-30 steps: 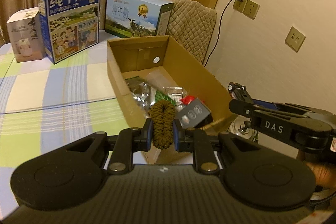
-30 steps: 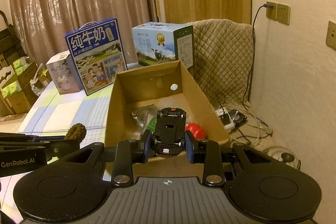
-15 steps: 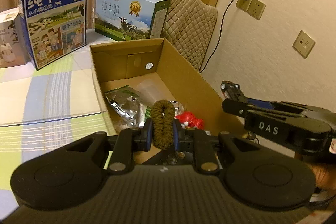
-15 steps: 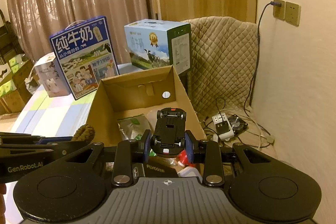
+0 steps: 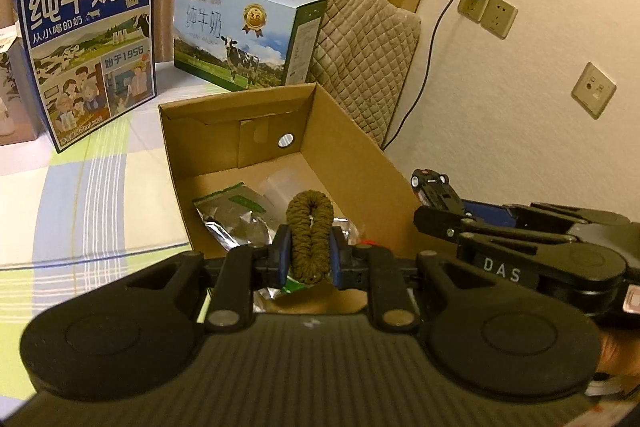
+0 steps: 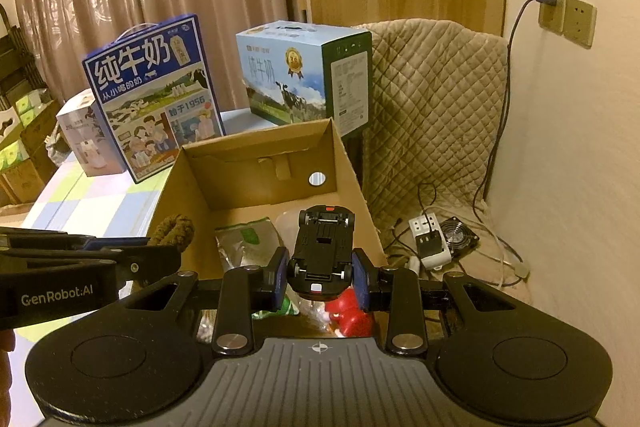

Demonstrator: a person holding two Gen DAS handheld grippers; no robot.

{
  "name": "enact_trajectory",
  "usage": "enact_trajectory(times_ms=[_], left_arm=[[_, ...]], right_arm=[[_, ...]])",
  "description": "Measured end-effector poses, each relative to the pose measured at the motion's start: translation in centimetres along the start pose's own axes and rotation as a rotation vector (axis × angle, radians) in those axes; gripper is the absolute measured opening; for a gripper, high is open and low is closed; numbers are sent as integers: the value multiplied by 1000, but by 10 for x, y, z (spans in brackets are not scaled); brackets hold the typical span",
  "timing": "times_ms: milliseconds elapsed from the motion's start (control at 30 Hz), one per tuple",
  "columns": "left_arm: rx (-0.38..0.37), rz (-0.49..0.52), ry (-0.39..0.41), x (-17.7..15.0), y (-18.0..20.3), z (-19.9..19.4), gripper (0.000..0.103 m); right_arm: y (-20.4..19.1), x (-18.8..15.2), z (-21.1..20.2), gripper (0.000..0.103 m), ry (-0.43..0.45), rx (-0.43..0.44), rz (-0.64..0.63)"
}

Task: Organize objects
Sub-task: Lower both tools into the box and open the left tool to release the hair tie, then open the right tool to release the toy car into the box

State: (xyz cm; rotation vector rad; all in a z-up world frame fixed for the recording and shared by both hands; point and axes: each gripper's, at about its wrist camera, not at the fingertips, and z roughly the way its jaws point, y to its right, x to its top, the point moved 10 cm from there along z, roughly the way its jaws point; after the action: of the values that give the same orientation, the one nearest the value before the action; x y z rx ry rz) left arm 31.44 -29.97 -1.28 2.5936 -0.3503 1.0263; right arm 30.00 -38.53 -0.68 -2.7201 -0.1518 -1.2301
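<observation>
Claws first: your left claw [image 5: 310, 257] is clenched on a loop of brown braided cord [image 5: 311, 233], which stands upright between the blue pads, and your right claw [image 6: 320, 277] is clamped on a black toy car [image 6: 324, 247] held belly-up, its wheels showing and its nose pointing away from you. Both claws hang side by side over the near end of an open cardboard box [image 5: 352, 155] that sits on the worktop [image 5: 80, 187], a surface covered by a checked cloth of blue, green and pale yellow.

Inside the box you can see a crinkled silver foil pouch [image 5: 236, 217] with a green label lying on the floor of the box, a clear plastic piece beyond it, and, in your right wrist view, a red object [image 6: 352, 319] just below the toy car. The far wall of the box has a round hole.

Behind the box stand two milk cartons with carry handles: a dark blue one [image 5: 88, 39] to the left and a light blue one [image 5: 244, 31] with a cow picture. A quilted beige cover [image 6: 432, 99] drapes something beside the wall, and a power strip [image 6: 430, 241] lies on the floor below it.
</observation>
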Motion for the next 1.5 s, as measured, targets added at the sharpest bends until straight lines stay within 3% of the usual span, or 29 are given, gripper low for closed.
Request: enact_trajectory(times_ms=[433, 500, 533, 567, 1500], left_arm=[[26, -5, 4, 20, -15, 19, 18], [37, -3, 3, 23, -16, 23, 27], [51, -2, 3, 25, -18, 25, 38], [56, 1, 1, 26, -20, 26, 43], [90, 3, -31, 6, -35, 15, 53]], right_arm=[[4, 21, 19, 30, -6, 9, 14], [4, 24, 21, 30, -5, 9, 14], [4, 24, 21, 30, -5, 9, 15], [4, 25, 22, 30, -6, 10, 17], [-7, 30, 19, 30, -6, 36, 9]])
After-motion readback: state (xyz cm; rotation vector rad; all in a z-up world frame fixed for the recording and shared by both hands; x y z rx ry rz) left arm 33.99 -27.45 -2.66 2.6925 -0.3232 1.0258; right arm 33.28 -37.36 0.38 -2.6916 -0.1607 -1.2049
